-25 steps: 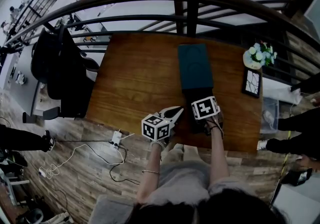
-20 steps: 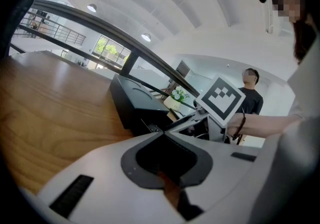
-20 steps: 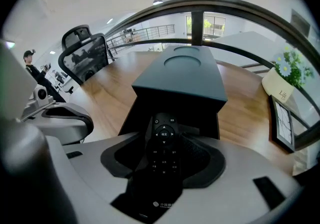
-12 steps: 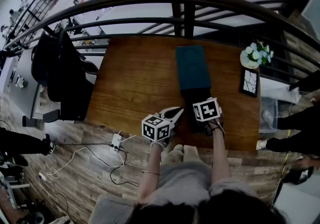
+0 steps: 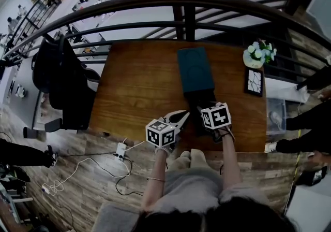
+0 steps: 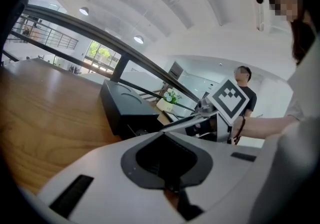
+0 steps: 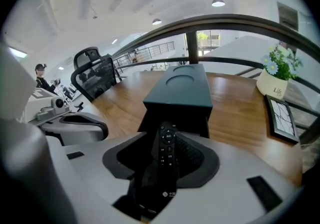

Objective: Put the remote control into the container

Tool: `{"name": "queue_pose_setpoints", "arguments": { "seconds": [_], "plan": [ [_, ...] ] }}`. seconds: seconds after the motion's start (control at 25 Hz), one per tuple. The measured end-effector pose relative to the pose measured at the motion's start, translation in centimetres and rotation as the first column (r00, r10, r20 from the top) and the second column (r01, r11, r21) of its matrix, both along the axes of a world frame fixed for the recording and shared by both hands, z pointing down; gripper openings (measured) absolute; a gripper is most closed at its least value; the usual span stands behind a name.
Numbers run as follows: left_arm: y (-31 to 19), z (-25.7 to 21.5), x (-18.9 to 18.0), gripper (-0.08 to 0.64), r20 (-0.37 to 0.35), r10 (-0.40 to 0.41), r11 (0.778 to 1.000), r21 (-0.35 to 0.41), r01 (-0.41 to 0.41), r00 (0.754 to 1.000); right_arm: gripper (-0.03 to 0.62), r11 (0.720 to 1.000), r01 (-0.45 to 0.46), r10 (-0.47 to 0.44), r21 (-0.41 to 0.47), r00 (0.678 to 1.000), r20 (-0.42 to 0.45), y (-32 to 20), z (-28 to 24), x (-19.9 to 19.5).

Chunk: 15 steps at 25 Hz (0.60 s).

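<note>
The dark green container (image 5: 195, 70) lies lengthwise on the wooden table (image 5: 139, 86), its open near end facing me. My right gripper (image 5: 206, 105) hovers just before that opening, jaws closing on the black remote control (image 7: 168, 168), which points buttons-up at the container (image 7: 182, 88). The remote's tip sits close to the opening, outside it. My left gripper (image 5: 180, 118) rests near the table's front edge, left of the right one, with nothing in it and its jaws together. In the left gripper view the container (image 6: 125, 108) shows ahead.
A small pot of flowers (image 5: 257, 55) and a picture frame (image 5: 253, 82) stand at the table's right side. A dark railing (image 5: 181, 18) runs behind the table. A black chair (image 5: 62, 75) is off to the left, and cables with a power strip (image 5: 121, 148) lie on the floor.
The head view has shifted slightly. My right gripper has drawn back a little from the container's near end with the remote. The left gripper has not moved.
</note>
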<state>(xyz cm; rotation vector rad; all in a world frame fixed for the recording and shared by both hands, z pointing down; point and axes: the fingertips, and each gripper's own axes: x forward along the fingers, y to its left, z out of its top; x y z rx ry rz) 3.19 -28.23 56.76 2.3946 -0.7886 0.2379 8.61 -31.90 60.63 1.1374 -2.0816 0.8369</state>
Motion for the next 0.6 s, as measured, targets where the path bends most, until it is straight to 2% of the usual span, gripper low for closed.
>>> {"name": "queue_pose_setpoints", "arguments": {
  "seconds": [0.36,0.6],
  "plan": [
    [0.9,-2.3,0.8,0.004,0.004,0.054,0.995,0.078,-0.055,0.999,0.074,0.996,-0.028,0.016,0.08,0.989,0.147,1.6,-2.4,-0.1],
    [2.1,-4.8,1.1,0.004,-0.014,0.079,0.986,0.146,-0.076,0.997,0.044,0.985,-0.05,0.012,0.165,0.975,0.224,2.8,-6.2,-0.1]
  ]
}}
